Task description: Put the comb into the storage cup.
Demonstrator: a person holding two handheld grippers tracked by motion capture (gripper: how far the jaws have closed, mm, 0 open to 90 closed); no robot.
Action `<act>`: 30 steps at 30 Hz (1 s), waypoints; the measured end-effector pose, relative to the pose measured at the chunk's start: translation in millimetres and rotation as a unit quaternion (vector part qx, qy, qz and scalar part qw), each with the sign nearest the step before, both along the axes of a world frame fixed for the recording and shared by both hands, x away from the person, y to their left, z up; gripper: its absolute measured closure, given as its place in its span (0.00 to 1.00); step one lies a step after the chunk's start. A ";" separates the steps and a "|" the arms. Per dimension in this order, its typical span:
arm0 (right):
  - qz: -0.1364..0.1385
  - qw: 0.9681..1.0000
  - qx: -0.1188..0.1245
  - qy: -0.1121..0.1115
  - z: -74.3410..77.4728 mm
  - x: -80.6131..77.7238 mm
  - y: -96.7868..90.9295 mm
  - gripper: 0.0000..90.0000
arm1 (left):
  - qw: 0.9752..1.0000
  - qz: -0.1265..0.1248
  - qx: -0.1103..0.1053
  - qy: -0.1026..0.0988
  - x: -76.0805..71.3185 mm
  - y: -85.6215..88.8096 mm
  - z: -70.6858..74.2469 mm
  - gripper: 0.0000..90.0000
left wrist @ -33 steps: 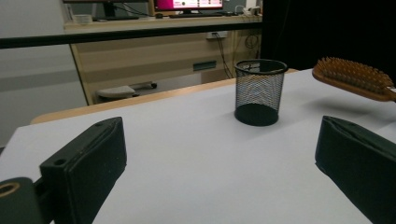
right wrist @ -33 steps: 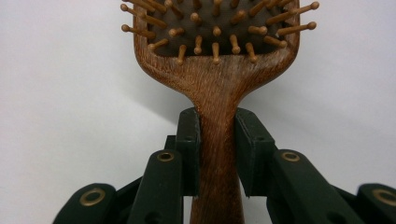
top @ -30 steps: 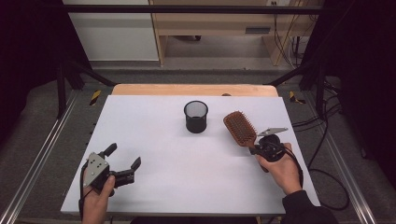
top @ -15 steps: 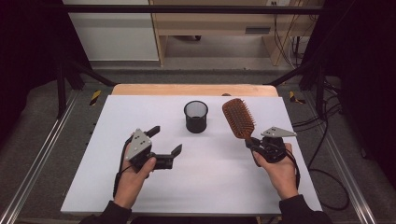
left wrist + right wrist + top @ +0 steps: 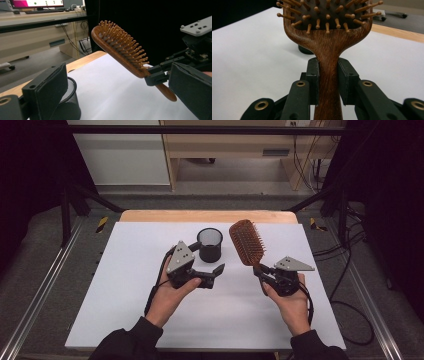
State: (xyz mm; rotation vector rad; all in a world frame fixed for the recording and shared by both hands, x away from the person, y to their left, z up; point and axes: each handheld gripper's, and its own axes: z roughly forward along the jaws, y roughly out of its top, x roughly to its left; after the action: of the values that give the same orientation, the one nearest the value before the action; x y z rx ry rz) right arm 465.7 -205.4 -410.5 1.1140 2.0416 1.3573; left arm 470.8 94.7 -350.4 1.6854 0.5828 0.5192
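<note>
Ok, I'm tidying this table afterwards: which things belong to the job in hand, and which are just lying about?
In the job:
- brush, handle clamped in the right tool
- mesh cup on the table, beside the brush
- left tool, open, near the cup

Lying about:
- yellow-handled tools off the table's far corners
- cables on the floor

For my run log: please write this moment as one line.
right gripper: shut on hairbrush | left gripper: open | cup: upright

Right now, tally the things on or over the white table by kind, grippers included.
Wooden hairbrush: 1
Black mesh cup: 1
Hand-held grippers: 2, the left gripper and the right gripper
Total: 4
</note>
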 end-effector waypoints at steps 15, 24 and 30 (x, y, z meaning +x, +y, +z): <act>0.050 0.998 0.030 -0.017 2.5 -4.9 11.5 0.81 | 1.000 -0.008 0.006 -0.008 2.7 -5.1 19.4 0.04; 0.069 0.997 0.029 -0.037 4.9 -10.1 14.2 0.81 | 1.000 -0.002 0.001 -0.007 -6.3 -7.6 17.6 0.04; 0.083 0.995 0.034 -0.052 7.2 -14.0 21.2 0.81 | 1.000 -0.007 -0.011 0.006 -2.9 -9.8 21.6 0.04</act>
State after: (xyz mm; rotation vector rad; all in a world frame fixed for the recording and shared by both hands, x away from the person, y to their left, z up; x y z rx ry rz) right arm 451.7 -184.2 -403.2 0.8962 2.0640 1.5427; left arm 467.9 84.9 -328.8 1.6728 0.5827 0.4905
